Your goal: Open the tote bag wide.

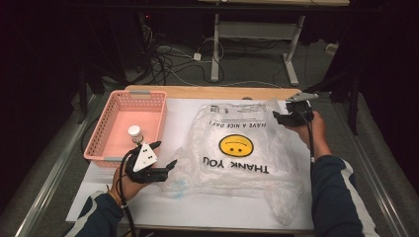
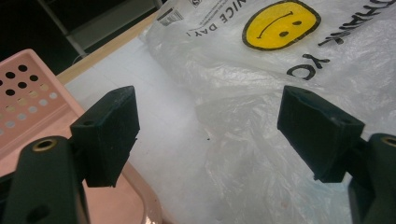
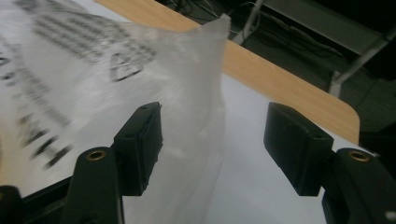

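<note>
A clear plastic bag [image 1: 237,148] printed with a yellow smiley face [image 1: 235,144] and "THANK YOU" lies flat on the white sheet mid-table. My left gripper [image 1: 164,155] hovers open at the bag's left edge, between the bag [image 2: 261,107] and the pink basket [image 1: 101,129]; its jaws stand wide apart with nothing between them. My right gripper [image 1: 278,116] is open at the bag's far right corner. In the right gripper view a raised fold of the bag [image 3: 187,93] stands between the two spread jaws, close to the left one.
The pink basket [image 2: 23,98] at the left holds a small white-capped bottle [image 1: 135,133]. The wooden table edge [image 3: 280,79] runs behind the white sheet [image 1: 197,205]. Beyond the table are cables and a desk frame [image 1: 257,34] on the floor.
</note>
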`<state>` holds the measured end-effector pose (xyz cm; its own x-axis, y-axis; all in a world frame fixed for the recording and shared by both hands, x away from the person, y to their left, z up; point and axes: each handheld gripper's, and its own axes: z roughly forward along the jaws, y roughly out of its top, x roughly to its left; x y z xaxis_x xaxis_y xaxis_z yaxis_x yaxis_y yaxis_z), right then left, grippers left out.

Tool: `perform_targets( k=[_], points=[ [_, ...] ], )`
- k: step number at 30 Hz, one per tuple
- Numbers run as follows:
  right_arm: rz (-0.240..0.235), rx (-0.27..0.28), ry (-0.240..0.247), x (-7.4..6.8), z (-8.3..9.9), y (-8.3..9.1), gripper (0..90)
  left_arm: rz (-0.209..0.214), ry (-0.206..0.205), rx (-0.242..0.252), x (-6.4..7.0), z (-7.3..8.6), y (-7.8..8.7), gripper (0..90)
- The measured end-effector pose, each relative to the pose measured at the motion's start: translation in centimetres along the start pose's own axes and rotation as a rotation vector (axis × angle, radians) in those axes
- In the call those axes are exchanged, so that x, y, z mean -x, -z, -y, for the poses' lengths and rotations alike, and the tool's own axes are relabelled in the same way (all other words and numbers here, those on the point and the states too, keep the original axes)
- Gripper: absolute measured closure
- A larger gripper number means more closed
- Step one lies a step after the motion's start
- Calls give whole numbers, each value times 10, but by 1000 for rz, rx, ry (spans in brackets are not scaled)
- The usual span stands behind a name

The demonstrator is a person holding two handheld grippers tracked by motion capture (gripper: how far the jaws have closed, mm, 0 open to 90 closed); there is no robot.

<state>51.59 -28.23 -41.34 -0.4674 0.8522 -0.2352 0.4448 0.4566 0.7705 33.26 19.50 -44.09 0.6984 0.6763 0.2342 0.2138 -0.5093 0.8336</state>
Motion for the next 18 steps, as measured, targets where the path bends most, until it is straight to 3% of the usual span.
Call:
perform_targets(
  k=[1, 2, 3, 4, 5, 6, 7, 12, 13, 14, 18],
  points=[
    [0, 0, 0, 0, 0, 0, 408, 3, 1, 1, 0, 0, 0, 202],
    [-6, 2, -30, 3, -2, -6, 480, 8, 3, 3, 0, 0, 0, 202],
    [-39, -8, -74, 7, -6, -17, 629, 12, 3, 6, 0, 0, -1, 202],
    [-39, -8, -74, 7, -6, -17, 629, 14, 2, 7, 0, 0, -1, 202],
    [-42, -14, -77, 7, -7, -21, 706, 18, 3, 9, 0, 0, -1, 202],
    [-40, -54, -67, 6, -9, -29, 841, 20, 1, 8, 0, 0, -1, 203],
    [-18, -69, -77, 6, -10, -31, 890, 22, 1, 7, 0, 0, -2, 203],
    [120, -99, -144, 19, -1, -33, 900, 35, -3, 2, -1, 0, -4, 203],
    [120, -99, -144, 19, -1, -33, 900, 33, -7, 2, -1, 0, -3, 203],
    [167, -131, -187, 27, 8, -33, 900, 31, -8, 3, -1, 0, -3, 203],
    [223, -183, -258, 43, 31, -26, 889, 18, -11, 1, -2, 0, 0, 203]
  ],
)
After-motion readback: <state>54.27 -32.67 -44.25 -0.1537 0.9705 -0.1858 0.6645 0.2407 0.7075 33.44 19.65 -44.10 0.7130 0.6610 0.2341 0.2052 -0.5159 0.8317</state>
